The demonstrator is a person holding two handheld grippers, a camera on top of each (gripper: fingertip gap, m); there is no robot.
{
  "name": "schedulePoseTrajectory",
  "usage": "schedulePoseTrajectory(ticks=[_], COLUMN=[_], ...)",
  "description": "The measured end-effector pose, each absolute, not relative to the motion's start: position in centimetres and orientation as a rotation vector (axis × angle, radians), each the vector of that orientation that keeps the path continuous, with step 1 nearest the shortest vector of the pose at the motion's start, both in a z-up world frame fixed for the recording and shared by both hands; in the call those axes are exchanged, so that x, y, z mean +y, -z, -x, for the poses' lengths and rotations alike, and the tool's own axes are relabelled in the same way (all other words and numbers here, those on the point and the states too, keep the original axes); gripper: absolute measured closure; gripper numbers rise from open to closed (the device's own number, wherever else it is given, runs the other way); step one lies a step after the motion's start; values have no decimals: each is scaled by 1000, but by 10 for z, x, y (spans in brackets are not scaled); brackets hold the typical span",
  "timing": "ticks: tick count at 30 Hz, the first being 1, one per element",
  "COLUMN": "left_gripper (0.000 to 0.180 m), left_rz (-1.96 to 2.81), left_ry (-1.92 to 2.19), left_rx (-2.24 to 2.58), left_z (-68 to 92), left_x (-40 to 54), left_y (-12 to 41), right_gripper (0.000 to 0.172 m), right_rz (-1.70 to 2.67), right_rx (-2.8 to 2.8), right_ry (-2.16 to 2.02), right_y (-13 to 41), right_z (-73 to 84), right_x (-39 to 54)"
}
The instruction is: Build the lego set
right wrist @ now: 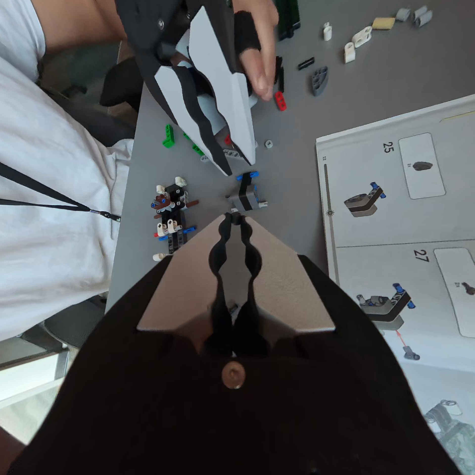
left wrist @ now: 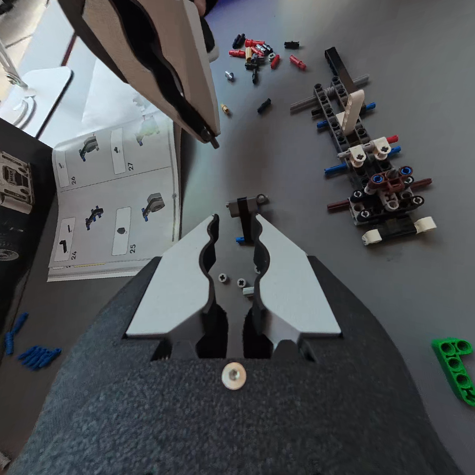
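Note:
My left gripper point(left wrist: 236, 218) is open over the grey table point(left wrist: 308, 282). A small assembly of a grey block, a black beam and blue pins point(left wrist: 241, 205) lies on the table just past its fingertips, the beam close to the right finger. In the right wrist view the assembly point(right wrist: 245, 200) lies free of the left gripper's fingers point(right wrist: 246, 144). My right gripper point(right wrist: 235, 218) is shut on a small black pin point(right wrist: 235, 220), just short of the assembly. In the left wrist view the right gripper point(left wrist: 212, 138) hangs above the table with the pin point(left wrist: 216, 144) at its tip.
A long chassis build point(left wrist: 372, 167) lies on the right. An open instruction booklet point(left wrist: 115, 192) lies on the left. Loose red and black pins point(left wrist: 257, 54), blue pins point(left wrist: 38, 354), a green beam point(left wrist: 455, 365) and small grey bushes point(left wrist: 223, 278) are scattered about. A person in a white shirt point(right wrist: 51, 205) sits at the table edge. The left gripper's tips are roughly 6 cm from the right gripper's.

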State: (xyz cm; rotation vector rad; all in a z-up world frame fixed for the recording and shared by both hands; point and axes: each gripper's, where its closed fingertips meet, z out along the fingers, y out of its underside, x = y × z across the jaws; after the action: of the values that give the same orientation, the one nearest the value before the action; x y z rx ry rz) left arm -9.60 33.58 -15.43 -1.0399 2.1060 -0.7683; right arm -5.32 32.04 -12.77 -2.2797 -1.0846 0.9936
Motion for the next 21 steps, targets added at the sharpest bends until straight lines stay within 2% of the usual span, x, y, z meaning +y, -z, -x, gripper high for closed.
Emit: schedulePoseTrajectory(ticks=[6,11,14,18,21], left_gripper=[160,173,173,174,174], left_rz=[1095,993,838,499,350], left_ry=[728,697,449,17,-93], left_rx=[2235,2227,2180,2018,1960], left_z=[96,87,83,83,85], left_x=[333,331,343,359,358], left_y=[182,184,180,163,164], right_gripper=[166,166,166,166,166], right_rz=[2296,2268,2306,2279,1966], right_rx=[-1152,-1067,-983,-1070,-1300], right_ry=[-1067,-1221,-1306,-1205,-1002], right_y=[137,133,130,135,136], right_z=[61,65,69,71,78], right_x=[329,332,330,326,331])
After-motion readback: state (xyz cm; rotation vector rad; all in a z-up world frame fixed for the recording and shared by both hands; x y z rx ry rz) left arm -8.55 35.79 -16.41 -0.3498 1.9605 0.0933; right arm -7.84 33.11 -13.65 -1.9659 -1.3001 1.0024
